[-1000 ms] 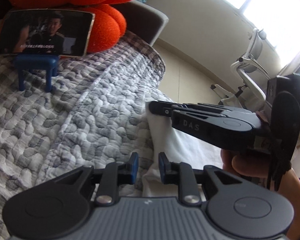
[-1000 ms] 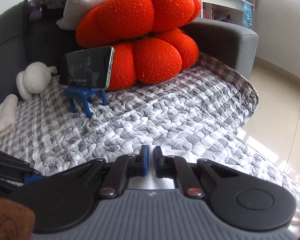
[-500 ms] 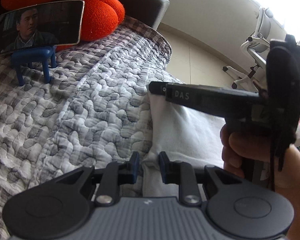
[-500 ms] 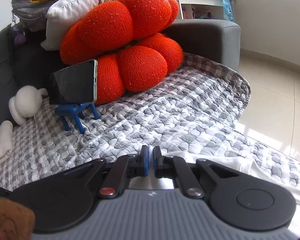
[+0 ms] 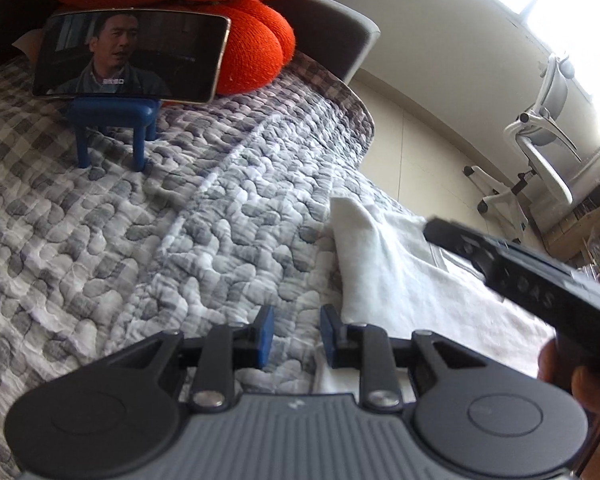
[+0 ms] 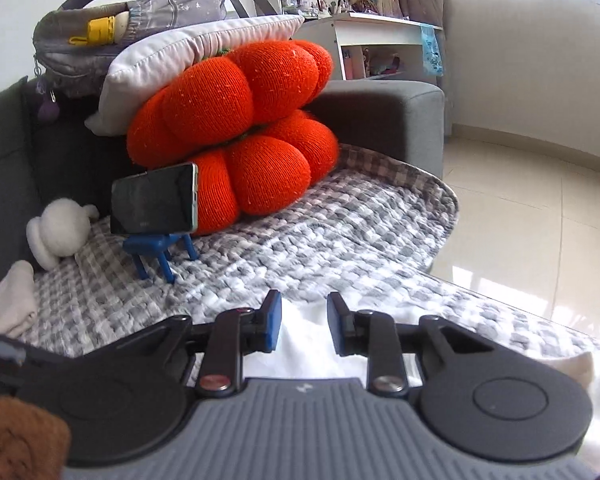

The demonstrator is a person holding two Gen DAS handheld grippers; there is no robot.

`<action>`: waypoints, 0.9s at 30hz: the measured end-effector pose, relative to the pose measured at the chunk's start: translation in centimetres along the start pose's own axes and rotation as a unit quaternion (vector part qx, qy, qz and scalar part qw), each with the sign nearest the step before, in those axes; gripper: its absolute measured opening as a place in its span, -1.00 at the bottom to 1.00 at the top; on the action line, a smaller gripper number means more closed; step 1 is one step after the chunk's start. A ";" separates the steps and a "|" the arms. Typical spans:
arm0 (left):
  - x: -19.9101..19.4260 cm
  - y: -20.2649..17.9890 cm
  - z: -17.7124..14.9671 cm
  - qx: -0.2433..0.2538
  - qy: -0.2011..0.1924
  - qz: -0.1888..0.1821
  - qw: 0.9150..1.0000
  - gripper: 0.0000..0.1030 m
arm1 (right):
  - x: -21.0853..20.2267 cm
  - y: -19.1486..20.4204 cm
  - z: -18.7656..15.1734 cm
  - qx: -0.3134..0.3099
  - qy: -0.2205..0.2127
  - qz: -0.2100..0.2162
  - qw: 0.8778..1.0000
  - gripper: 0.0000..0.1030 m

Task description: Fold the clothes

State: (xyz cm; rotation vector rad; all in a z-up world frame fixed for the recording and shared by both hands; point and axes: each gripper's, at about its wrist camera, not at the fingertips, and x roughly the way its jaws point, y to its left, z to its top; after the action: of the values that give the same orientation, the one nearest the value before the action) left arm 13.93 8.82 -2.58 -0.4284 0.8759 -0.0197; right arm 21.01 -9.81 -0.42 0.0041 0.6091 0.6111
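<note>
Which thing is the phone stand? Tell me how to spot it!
Find the big orange pumpkin cushions at the back of the checked grey quilt. Right in front stands the phone stand: a tiny blue bench on thin legs, holding the phone sideways. Nothing else nearby is blue.

Phone on blue stand against orange cushions.

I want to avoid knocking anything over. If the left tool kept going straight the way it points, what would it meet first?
Probably the grey quilted blanket, since the left tool aims low across it. The phone on its blue stand sits left of that line, though depth is unclear.
</note>
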 end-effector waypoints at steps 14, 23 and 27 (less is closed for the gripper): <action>-0.3 1.0 1.2 -0.048 -0.033 -0.001 0.998 -0.44 | -9.5 -2.6 -2.8 0.117 0.028 -0.083 0.989 -0.43; 1.4 -3.7 1.3 0.018 -0.062 -0.013 0.998 -0.33 | -13.5 -6.9 -6.6 0.203 0.018 -0.127 0.971 -0.41; 3.3 -4.9 1.5 0.056 -0.062 0.031 0.996 -0.33 | -14.1 -8.0 -7.6 0.198 0.015 -0.134 0.971 -0.39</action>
State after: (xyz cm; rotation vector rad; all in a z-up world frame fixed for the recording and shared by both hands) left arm 17.96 4.29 -2.36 -0.2950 0.7608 0.0147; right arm 12.06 -25.33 -0.55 0.2830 0.7387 0.2205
